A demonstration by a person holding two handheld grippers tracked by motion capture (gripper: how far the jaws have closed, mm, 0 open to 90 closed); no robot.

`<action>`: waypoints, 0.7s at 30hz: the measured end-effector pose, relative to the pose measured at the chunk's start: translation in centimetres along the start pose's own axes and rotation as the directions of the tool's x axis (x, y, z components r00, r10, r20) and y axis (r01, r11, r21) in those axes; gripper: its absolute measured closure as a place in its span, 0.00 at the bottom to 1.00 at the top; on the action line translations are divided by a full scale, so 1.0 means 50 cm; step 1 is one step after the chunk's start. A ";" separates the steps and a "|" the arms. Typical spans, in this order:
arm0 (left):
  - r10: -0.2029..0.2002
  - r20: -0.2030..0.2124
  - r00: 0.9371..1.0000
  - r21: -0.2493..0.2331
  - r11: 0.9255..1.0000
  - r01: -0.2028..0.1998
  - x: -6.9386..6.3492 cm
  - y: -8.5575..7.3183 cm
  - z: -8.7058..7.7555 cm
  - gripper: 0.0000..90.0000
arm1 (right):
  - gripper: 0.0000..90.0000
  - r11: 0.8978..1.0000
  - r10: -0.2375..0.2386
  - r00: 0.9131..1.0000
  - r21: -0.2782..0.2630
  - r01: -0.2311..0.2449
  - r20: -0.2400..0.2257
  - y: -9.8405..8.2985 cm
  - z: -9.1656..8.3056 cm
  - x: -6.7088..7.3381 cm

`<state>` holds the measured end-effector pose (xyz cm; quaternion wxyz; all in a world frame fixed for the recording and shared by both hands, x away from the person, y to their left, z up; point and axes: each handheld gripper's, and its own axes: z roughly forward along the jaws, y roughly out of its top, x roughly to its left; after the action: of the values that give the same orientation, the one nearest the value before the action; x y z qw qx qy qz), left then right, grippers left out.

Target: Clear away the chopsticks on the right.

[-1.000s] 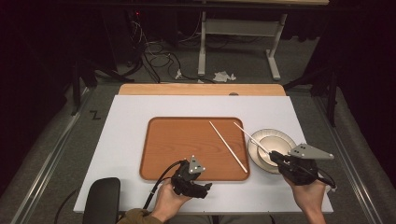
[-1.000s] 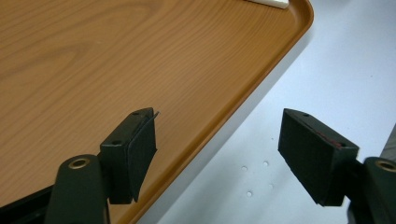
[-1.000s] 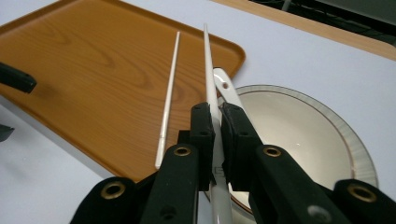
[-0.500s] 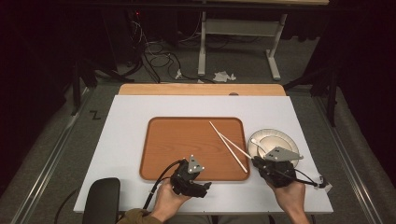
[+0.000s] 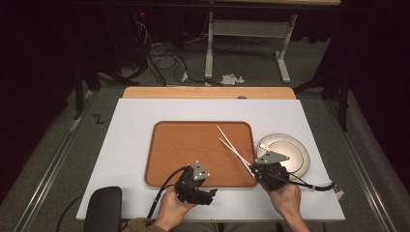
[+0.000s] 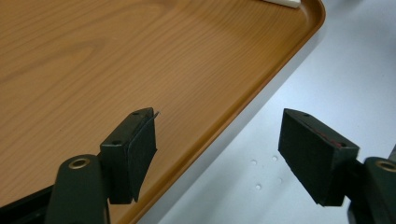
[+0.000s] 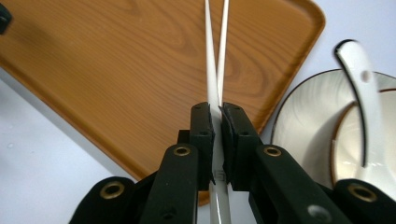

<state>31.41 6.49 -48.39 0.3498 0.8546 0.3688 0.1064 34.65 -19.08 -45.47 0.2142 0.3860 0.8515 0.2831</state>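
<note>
Chopsticks (image 7: 214, 70) — a white pair, clamped near their handle ends between the jaws of the right gripper (image 5: 258, 170), tips fanning toward the upper left over the right part of the wooden tray (image 5: 193, 145). In the right gripper view the sticks cross just ahead of the pads; a grip that far back probably keeps the long ends free to be laid flat on the tray. Left gripper (image 5: 200, 191) sits at the tray's lower edge, jaws wide apart and holding nothing — likely waiting its turn. At the right of centre, just beside the tray, a pale plate (image 5: 300, 150) with a white spoon (image 7: 362, 107) in it. Surface: white tabletop (image 5: 130, 140) with a strip of light wood along the far edge. Beyond, in the upper frame, a dark room, grey floor, tangled cables, legs of another table.
</note>
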 end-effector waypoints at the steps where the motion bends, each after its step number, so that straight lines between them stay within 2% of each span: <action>1: -0.001 -0.003 1.000 0.000 1.000 0.001 0.001 -0.001 -0.001 0.31 | 0.94 1.000 -0.006 1.000 0.005 0.006 -0.004 0.001 0.004 0.000; 10: -0.032 -0.030 0.999 -0.002 0.999 0.032 0.005 -0.014 -0.012 0.31 | 0.93 0.999 0.002 1.000 0.054 -0.001 -0.019 0.013 0.055 0.003; 21: -0.067 -0.060 0.996 -0.008 0.998 0.067 0.011 -0.029 -0.027 0.31 | 0.93 0.995 -0.018 0.999 0.095 0.022 -0.046 0.024 0.104 0.006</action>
<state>30.42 8.28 -48.44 0.3446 0.8370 0.4074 0.1215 38.15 -16.56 -48.63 0.1793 0.3807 0.8724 0.2486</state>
